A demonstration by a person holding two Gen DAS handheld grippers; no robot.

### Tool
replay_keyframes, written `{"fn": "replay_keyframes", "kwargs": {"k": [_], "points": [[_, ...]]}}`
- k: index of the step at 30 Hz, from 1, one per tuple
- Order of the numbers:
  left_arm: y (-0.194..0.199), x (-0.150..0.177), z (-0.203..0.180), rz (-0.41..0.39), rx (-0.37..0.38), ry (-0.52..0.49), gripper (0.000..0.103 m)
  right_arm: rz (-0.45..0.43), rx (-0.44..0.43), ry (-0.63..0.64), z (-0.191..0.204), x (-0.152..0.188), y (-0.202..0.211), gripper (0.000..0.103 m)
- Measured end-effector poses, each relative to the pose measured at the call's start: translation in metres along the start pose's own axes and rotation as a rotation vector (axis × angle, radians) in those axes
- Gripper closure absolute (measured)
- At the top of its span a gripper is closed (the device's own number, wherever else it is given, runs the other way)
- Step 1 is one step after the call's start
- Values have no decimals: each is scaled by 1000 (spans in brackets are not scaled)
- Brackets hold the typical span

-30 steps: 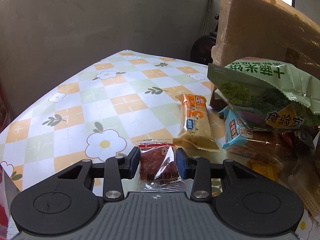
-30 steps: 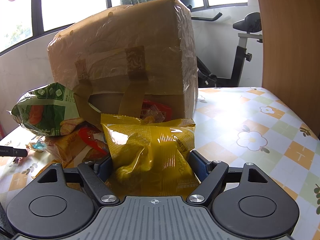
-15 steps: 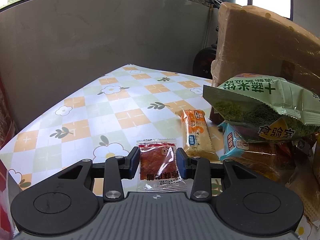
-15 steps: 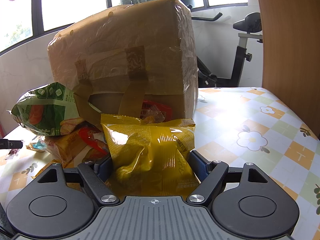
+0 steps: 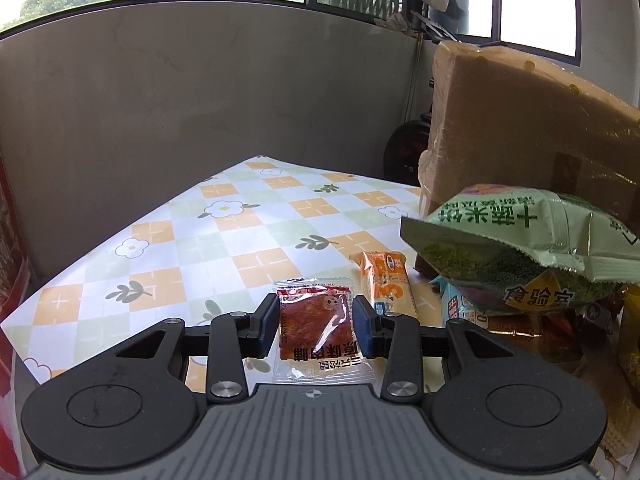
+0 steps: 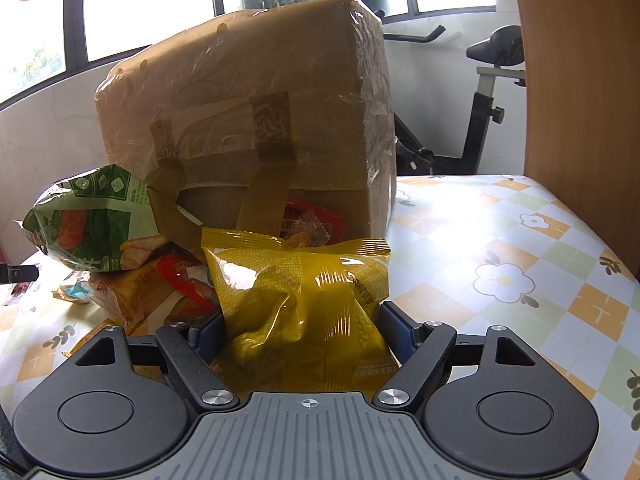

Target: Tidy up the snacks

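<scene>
My left gripper (image 5: 316,314) is shut on a small clear packet of red jerky (image 5: 320,344), held just above the flower-patterned tablecloth (image 5: 240,232). An orange snack bar (image 5: 386,284) lies just beyond it to the right. My right gripper (image 6: 302,330) is shut on a puffy yellow snack bag (image 6: 296,280), its pads pressed into both sides. Behind that bag lies a pile of snacks: a green bag (image 6: 96,220), red packets (image 6: 312,220) and an orange pack (image 6: 128,288).
A tall taped cardboard box (image 6: 260,120) stands behind the pile; it is the same box (image 5: 520,132) at right in the left wrist view, with the green bag (image 5: 516,248) before it. An exercise bike (image 6: 488,100) and a wooden panel (image 6: 580,80) stand at right.
The left gripper has tilted upward with the jerky packet still in it, so more wall and window show. The right gripper and its yellow bag have not moved.
</scene>
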State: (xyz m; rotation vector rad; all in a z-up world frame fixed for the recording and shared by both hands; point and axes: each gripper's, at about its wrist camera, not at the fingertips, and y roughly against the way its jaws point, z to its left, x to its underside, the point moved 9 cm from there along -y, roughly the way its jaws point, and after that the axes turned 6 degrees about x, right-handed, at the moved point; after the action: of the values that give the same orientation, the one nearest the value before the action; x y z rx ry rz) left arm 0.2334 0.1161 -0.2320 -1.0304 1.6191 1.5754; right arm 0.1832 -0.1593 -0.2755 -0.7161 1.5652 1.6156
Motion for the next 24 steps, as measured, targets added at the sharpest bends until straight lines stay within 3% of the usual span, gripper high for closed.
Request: {"fn": "replay_keyframes", "kwargs": {"k": [11, 24], "points": [[12, -35, 17, -61, -9, 29, 61, -24, 26, -56, -20, -18, 24, 32], [32, -77, -1, -167, 55, 5, 61, -169, 51, -63, -40, -81, 68, 32]]}}
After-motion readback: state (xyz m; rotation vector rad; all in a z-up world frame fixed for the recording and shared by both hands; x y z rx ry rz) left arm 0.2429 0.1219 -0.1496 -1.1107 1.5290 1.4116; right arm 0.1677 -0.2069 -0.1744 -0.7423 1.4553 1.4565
